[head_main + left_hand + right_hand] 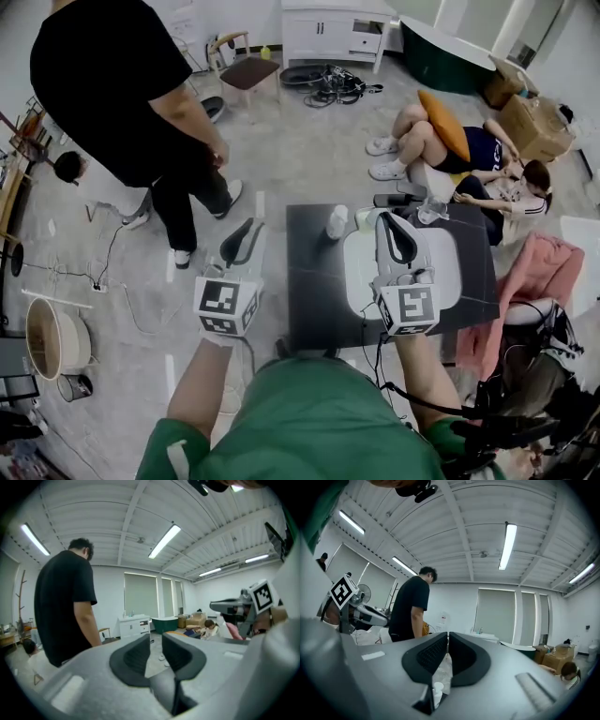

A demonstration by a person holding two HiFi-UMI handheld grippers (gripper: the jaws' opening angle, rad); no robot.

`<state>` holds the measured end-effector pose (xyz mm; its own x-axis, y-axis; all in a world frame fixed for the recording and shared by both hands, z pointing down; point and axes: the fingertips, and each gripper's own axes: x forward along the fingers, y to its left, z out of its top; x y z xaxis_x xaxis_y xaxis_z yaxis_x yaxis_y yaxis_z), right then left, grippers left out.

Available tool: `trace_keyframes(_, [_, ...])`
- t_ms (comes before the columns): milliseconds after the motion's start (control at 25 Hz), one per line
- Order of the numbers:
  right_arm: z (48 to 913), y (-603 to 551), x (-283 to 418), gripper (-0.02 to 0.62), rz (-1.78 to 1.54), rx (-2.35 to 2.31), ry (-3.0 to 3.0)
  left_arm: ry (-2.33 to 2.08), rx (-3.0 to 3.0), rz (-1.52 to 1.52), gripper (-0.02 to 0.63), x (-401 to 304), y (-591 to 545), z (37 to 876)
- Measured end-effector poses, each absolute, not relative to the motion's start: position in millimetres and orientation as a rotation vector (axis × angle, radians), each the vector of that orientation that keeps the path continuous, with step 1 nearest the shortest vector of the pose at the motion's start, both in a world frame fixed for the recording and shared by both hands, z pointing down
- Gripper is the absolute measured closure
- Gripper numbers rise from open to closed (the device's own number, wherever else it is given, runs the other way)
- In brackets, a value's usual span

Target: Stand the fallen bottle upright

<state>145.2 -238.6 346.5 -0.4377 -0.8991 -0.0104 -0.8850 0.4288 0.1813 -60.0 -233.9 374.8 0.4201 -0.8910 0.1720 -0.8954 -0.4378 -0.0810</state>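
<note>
My table (314, 309) is a dark, matte, square slab on a pale mottled concrete floor (300, 150). A person in a black T-shirt (112, 84) stands off to its left. On the table's right half lies a white, smooth board with rounded corners (450, 272). Both my forearms reach forward out of green sleeves, the left forearm (202, 375) beside the table and the right forearm (420, 370) over it. Each carries a grey, moulded plastic gripper with a cube of black-and-white square markers at its base. My left gripper (249, 225) hangs over the floor just left of the table edge, pointing away from me. In the left gripper view its black, ribbed pads stand apart with a clear gap, and nothing sits between them (156, 641). My right gripper (392, 218) hovers above the white board, pointing the same way. In the right gripper view its jaws are closed, with the tips meeting (447, 637). A small white cap (437, 688) shows low in the slit beneath them, and no pad presses on it. The bottle (337, 221), translucent, pale and cylindrical, stands upright near the table's far edge, between my two grippers and free of both.
</note>
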Motion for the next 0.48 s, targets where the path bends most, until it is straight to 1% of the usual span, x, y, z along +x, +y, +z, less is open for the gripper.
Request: trace_keyframes(480, [312.2, -227.8, 140.0, 0.589, -0.363, 1.636, -2.603, -1.736, 2.688, 0.158, 0.550, -67.5, -236.6, 332.7])
